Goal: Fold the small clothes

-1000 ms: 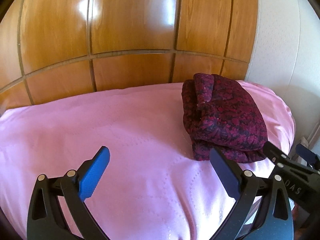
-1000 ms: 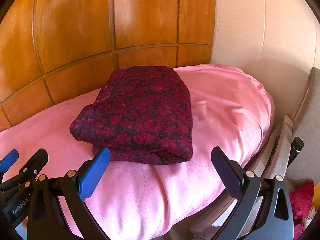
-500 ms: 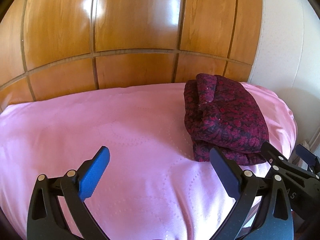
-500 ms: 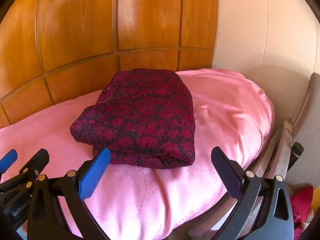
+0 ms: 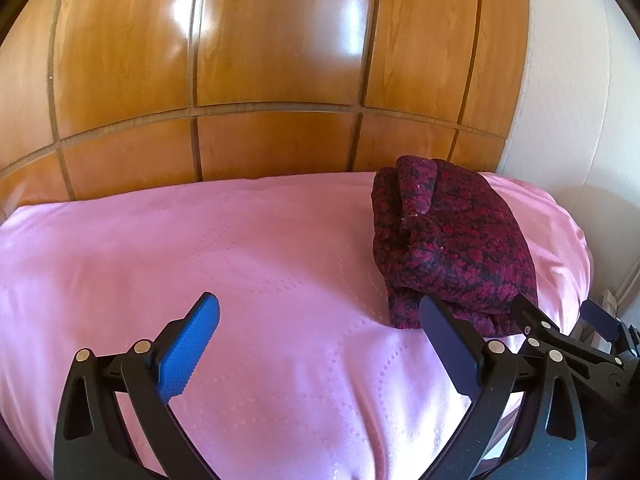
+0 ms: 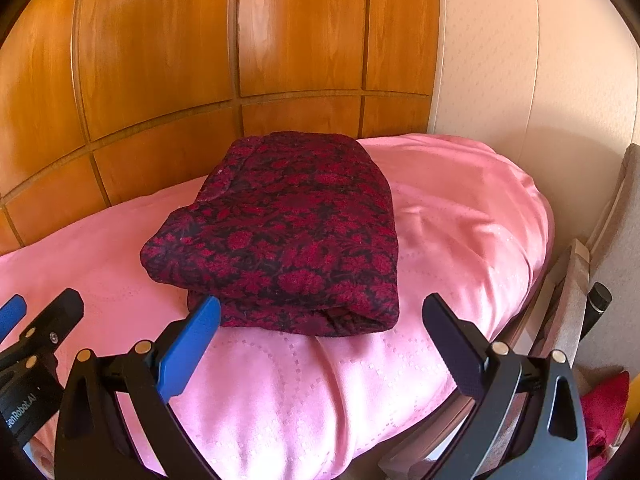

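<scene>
A dark red and black floral garment (image 6: 292, 232) lies folded in a thick stack on the pink bedcover (image 6: 460, 208), near the bed's right end; it also shows in the left wrist view (image 5: 452, 248). My right gripper (image 6: 320, 340) is open and empty, just in front of the stack's near edge, above the cover. My left gripper (image 5: 320, 340) is open and empty over bare pink cover (image 5: 200, 248), to the left of the garment. The right gripper shows at the lower right of the left wrist view (image 5: 560, 320).
A glossy wooden panelled headboard (image 5: 260, 60) runs behind the bed. A cream wall (image 6: 520, 80) closes the right side. Past the bed's right edge are a grey padded piece (image 6: 616, 240), a black knob (image 6: 600, 296) and a red cloth (image 6: 604, 404).
Both grippers have drawn back and lifted slightly, so the folded garment sits a little farther and lower in view. Both stay open. The garment has not moved.
</scene>
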